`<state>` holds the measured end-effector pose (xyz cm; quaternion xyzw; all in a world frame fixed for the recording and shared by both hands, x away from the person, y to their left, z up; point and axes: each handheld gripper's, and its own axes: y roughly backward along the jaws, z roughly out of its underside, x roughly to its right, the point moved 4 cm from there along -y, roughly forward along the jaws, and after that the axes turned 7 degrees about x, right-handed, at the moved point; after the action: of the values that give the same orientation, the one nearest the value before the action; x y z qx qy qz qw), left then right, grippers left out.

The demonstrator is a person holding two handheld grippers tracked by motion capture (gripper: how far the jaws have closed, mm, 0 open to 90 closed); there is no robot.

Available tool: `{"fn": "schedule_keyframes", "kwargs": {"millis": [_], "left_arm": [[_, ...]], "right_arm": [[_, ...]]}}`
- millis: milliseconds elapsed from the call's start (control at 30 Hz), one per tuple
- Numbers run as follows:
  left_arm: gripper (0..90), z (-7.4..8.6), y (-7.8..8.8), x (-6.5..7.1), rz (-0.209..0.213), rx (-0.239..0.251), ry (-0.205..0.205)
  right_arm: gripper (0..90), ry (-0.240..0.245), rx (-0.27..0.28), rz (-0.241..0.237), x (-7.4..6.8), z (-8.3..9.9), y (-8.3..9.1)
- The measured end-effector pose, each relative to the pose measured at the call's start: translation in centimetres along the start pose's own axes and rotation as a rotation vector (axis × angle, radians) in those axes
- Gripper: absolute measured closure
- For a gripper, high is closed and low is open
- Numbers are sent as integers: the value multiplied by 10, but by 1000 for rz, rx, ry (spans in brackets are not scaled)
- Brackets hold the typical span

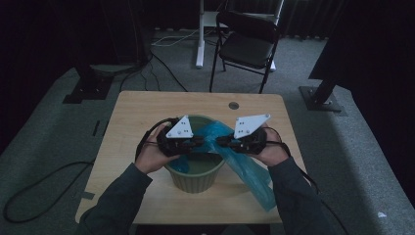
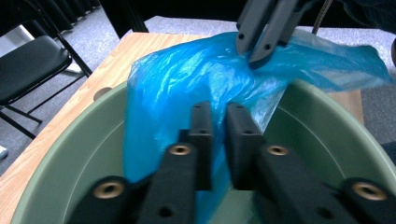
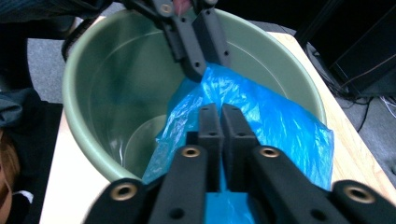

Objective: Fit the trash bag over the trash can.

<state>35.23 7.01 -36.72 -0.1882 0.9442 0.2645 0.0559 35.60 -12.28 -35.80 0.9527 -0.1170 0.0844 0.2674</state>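
High view puts the left gripper (image 1: 199, 142) over the near left part of a green bucket (image 1: 195, 182) that stands at the middle of a wooden table (image 1: 132, 117). Its jaws point right and are pressed onto a blue plastic bag (image 1: 244, 169). The left gripper view shows the two black pads nearly together with blue film pinched between them, above the bucket's hollow. The left hand (image 1: 151, 155) cups the tool from below, forearm coming in from the bottom edge in a dark sleeve.

At the middle the bag bunches over the bucket's mouth, part of it hanging inside the rim, the rest draped over the right rim and trailing down across the tabletop toward the near right corner.

Opposite stands the right gripper (image 1: 221, 142), jaws pointing left, tip to tip and close to the other tool. In the right gripper view its pads stand close together over the bag's upper edge with film between them, and the frames do not settle whether they press on it. The right hand (image 1: 271, 152) grasps it from beneath, wrist level.

Grey carpet surrounds the table; a black folding chair (image 1: 247, 41) stands beyond it, cables on the floor at left, the room dim.
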Motion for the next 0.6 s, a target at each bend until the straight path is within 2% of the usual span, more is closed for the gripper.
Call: {"fn": "schedule_keyframes", "kwargs": {"millis": [33,100,333,600], "left_arm": [[877,1,1,0,0,-1,2],[884,2,3,-1,-8,0,4],[883,8,10,-5,-22,0,22],[881,23,23,-12,-57,-5,63]], "right_arm": [[762,-1,10,2,0,-1,2],[727,-5,21,4,0,-1,6],[684,-25,31,31,3,5,18],[660,-48,25,64,5,16,29]]}}
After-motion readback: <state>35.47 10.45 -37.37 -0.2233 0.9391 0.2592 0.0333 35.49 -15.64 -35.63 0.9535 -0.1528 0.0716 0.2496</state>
